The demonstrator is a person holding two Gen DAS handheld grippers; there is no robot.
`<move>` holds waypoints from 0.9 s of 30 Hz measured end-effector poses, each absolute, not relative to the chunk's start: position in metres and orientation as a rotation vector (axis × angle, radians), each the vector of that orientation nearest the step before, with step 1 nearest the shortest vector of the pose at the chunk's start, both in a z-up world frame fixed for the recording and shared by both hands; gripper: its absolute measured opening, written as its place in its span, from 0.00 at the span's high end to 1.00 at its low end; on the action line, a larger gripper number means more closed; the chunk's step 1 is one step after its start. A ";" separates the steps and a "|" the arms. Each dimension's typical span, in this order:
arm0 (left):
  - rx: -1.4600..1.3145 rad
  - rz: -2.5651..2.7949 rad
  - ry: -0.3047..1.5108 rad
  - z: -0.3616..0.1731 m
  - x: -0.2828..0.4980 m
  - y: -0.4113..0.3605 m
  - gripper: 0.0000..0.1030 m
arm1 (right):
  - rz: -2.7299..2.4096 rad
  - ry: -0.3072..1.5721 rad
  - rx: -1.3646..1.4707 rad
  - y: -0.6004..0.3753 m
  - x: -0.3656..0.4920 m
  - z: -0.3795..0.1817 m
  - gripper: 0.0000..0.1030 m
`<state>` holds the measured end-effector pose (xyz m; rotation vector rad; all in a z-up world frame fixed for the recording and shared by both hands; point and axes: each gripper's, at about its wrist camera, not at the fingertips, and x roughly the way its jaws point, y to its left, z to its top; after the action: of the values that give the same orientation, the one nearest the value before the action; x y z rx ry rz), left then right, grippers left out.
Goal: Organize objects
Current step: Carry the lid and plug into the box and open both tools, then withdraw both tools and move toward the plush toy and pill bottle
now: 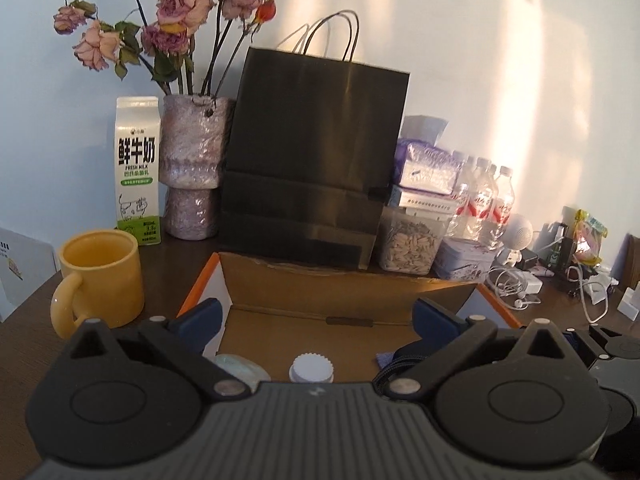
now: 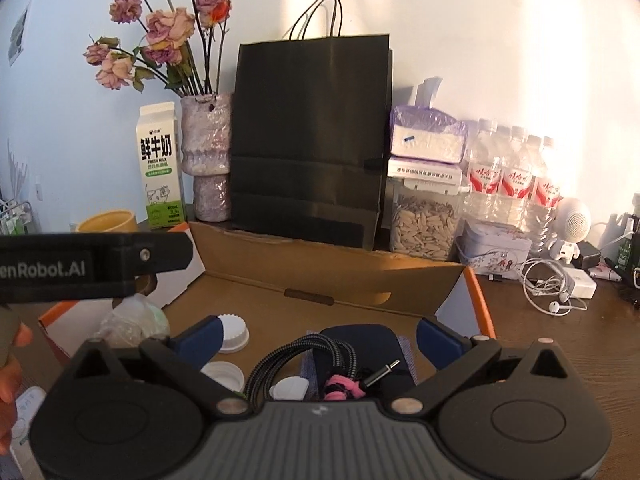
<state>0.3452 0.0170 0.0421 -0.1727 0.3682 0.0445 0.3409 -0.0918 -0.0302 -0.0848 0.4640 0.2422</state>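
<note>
Plainly, our task's thing was the open cardboard box [image 2: 352, 280], brown inside with orange edges and white flaps, standing on the dark wooden table [image 2: 560, 344] just before the black paper bag [image 2: 308, 140]. We held both claws released over it: the left gripper [image 1: 316, 316] and the right gripper [image 2: 316, 340] each had blue pads spread wide with nothing pressed between them. Inside the box we counted three white caps [image 2: 234, 332], one braided cable [image 2: 304, 354] with a bare plug, one dark pouch [image 2: 360, 336], one pink band [image 2: 340, 387] and one crumpled clear wrapper [image 2: 132, 320]. Beyond it stood one milk carton [image 1: 138, 172], one yellow mug [image 1: 100, 276] and one vase [image 1: 192, 168] of dried roses.
</note>
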 end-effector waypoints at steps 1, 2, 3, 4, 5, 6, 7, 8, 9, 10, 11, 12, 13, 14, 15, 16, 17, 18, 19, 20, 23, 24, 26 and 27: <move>-0.173 0.043 0.362 0.044 0.342 0.016 0.00 | 0.243 0.457 -0.083 -0.092 0.338 -0.028 0.00; -0.174 0.042 0.356 0.045 0.338 0.016 0.00 | 0.244 0.452 -0.082 -0.093 0.336 -0.026 0.00; -0.177 0.045 0.348 0.046 0.334 0.016 0.00 | 0.244 0.447 -0.082 -0.094 0.333 -0.023 0.00; -0.179 0.046 0.343 0.047 0.330 0.016 0.00 | 0.244 0.444 -0.082 -0.095 0.330 -0.021 0.00; -0.178 0.044 0.343 0.047 0.326 0.016 0.00 | 0.246 0.439 -0.083 -0.096 0.326 -0.019 0.00; -0.177 0.040 0.343 0.048 0.322 0.015 0.00 | 0.248 0.435 -0.083 -0.097 0.322 -0.018 0.00; -0.177 0.038 0.344 0.049 0.319 0.015 0.00 | 0.250 0.432 -0.083 -0.098 0.319 -0.016 0.00; -0.177 0.037 0.344 0.049 0.315 0.015 0.00 | 0.252 0.430 -0.084 -0.100 0.314 -0.015 0.00; -0.176 0.035 0.344 0.050 0.311 0.016 0.00 | 0.255 0.427 -0.087 -0.101 0.309 -0.013 0.00; -0.175 0.033 0.344 0.050 0.307 0.016 0.00 | 0.257 0.422 -0.093 -0.102 0.303 -0.011 0.00; -0.175 0.031 0.343 0.051 0.302 0.017 0.00 | 0.257 0.417 -0.096 -0.103 0.298 -0.010 0.00; -0.173 0.028 0.341 0.052 0.297 0.017 0.00 | 0.257 0.412 -0.100 -0.104 0.292 -0.009 0.00; -0.172 0.025 0.341 0.052 0.291 0.018 0.00 | 0.258 0.406 -0.104 -0.106 0.285 -0.007 0.00; -0.169 0.021 0.344 0.052 0.286 0.018 0.00 | 0.259 0.401 -0.107 -0.108 0.278 -0.006 0.00; -0.165 0.014 0.347 0.051 0.280 0.018 0.00 | 0.260 0.396 -0.110 -0.111 0.270 -0.006 0.00; -0.163 0.009 0.347 0.050 0.274 0.019 0.00 | 0.261 0.392 -0.114 -0.113 0.262 -0.005 0.00; -0.158 0.008 0.348 0.049 0.267 0.020 0.00 | 0.261 0.389 -0.116 -0.116 0.254 -0.006 0.00; -0.152 0.009 0.350 0.048 0.259 0.020 0.00 | 0.260 0.387 -0.121 -0.118 0.247 -0.006 0.00; -0.148 0.009 0.351 0.047 0.254 0.020 0.00 | 0.258 0.386 -0.129 -0.121 0.238 -0.007 0.00; -0.145 0.011 0.355 0.046 0.247 0.022 0.00 | 0.254 0.388 -0.134 -0.123 0.231 -0.008 0.00; -0.148 0.015 0.365 0.043 0.229 0.026 0.00 | 0.250 0.396 -0.142 -0.129 0.212 -0.013 0.00; -0.147 0.017 0.368 0.042 0.223 0.027 0.00 | 0.248 0.401 -0.144 -0.131 0.206 -0.015 0.00; -0.138 0.020 0.371 0.040 0.210 0.028 0.00 | 0.247 0.415 -0.150 -0.136 0.194 -0.019 0.00; -0.132 0.022 0.375 0.039 0.204 0.029 0.00 | 0.246 0.422 -0.152 -0.137 0.189 -0.022 0.00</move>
<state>0.2038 0.0290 0.0386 -0.1322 0.3750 0.0218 0.1894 -0.1375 -0.0218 -0.1520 0.4218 0.2464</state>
